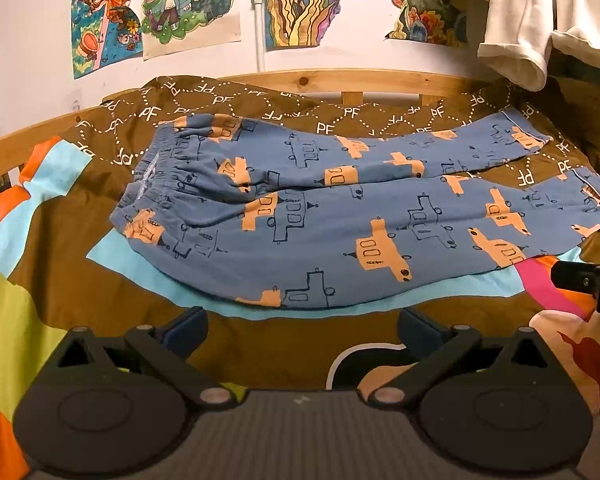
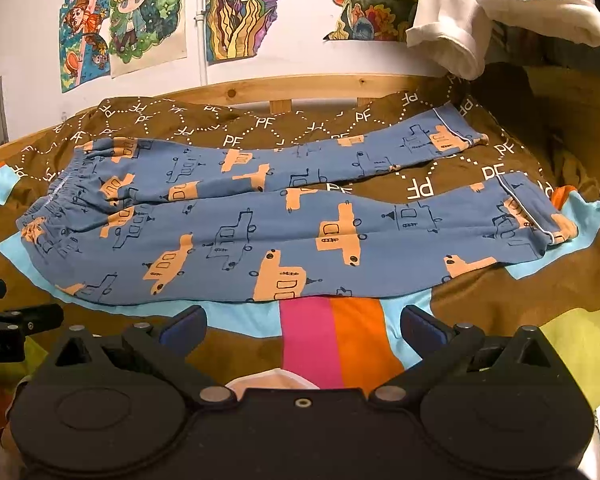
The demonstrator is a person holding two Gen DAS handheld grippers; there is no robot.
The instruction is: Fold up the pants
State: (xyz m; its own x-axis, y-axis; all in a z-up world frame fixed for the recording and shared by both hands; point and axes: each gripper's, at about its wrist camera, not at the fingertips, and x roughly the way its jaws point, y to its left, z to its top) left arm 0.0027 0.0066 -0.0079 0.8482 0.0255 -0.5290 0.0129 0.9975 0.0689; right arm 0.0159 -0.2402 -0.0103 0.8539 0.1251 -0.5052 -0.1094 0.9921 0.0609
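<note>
The blue car-print pajama pants (image 1: 340, 216) lie flat across the brown bedspread (image 1: 300, 344), waistband left, 2 legs slightly apart, ready for a lengthwise fold. The left gripper (image 1: 302, 326) and right gripper (image 2: 302, 326) hover just short of the near edge, jaws apart and empty, probably lined up to grab it.

We are in a bedroom of a home. A bed with a pine-wood frame (image 1: 340, 80) fills both views, covered by a brown duvet (image 2: 500, 300) printed with white "PF" letters and bright colour blocks. On the white wall behind we see hand-coloured cartoon drawings (image 1: 188, 4) taped up, some torn at the edges. A white garment (image 2: 500, 4) and something pink hang at the upper right, above the bed. Blue pyjama pants (image 2: 260, 236) lie spread on the duvet.
</note>
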